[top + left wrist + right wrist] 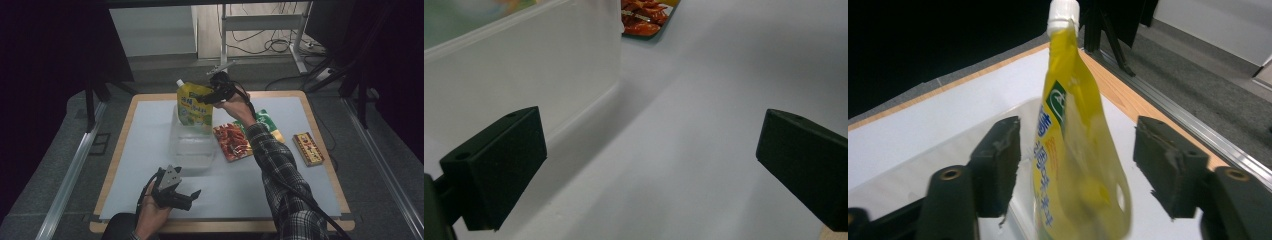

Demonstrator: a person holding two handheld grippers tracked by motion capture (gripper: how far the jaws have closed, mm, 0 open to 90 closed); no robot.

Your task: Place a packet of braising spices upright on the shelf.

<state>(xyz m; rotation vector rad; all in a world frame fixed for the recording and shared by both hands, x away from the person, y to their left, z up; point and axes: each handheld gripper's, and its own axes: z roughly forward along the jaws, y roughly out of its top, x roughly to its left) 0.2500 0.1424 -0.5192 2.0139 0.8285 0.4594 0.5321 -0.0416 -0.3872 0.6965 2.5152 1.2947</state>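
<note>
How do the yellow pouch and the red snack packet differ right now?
The yellow pouch stands upright in the clear container, between the right gripper's open jaws; the red snack packet lies flat on the table, untouched. The pouch has a white cap; the packet has none. Both are printed packs.

Tabletop [150,165], white-surfaced with wooden edge. Red snack packet [231,142] lying flat at centre, a green packet [269,125] just beside it; patterned red box [308,149] well apart, toward the right edge.
</note>
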